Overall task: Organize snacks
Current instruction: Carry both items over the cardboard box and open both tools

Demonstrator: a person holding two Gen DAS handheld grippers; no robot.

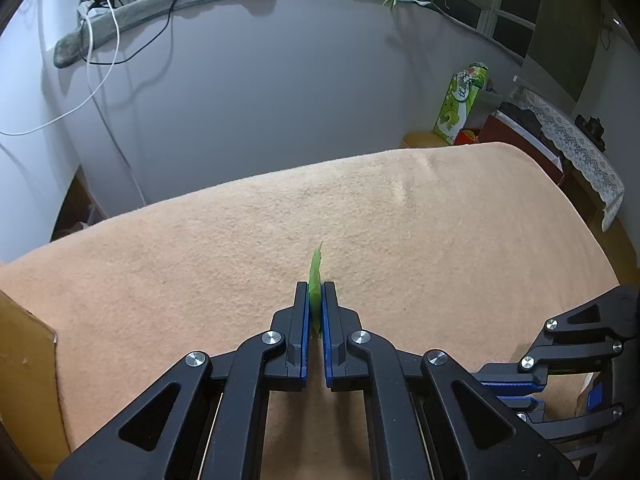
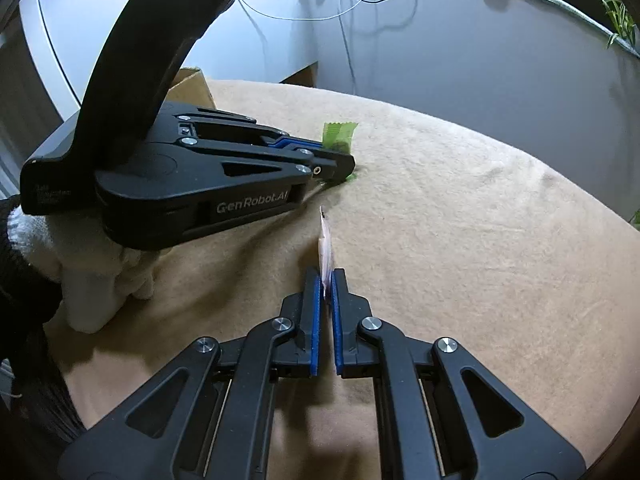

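My left gripper [image 1: 316, 290] is shut on a green snack packet [image 1: 315, 276], seen edge-on between the blue pads, low over the tan blanket [image 1: 400, 232]. From the right wrist view the same left gripper [image 2: 340, 166] grips that green packet [image 2: 339, 136] by its lower part, its crimped top sticking up. My right gripper [image 2: 327, 276] is shut on a thin white and pink snack packet [image 2: 325, 244], also edge-on, just above the blanket [image 2: 460, 240]. The right gripper [image 1: 516, 390] shows at the lower right of the left wrist view.
A cardboard box [image 1: 24, 368] stands at the table's left edge, seen also as the box [image 2: 192, 86] behind the left gripper. A white-gloved hand [image 2: 92, 280] holds the left gripper. A green carton [image 1: 460, 104] stands beyond the far right corner. Cables [image 1: 100, 60] hang on the wall.
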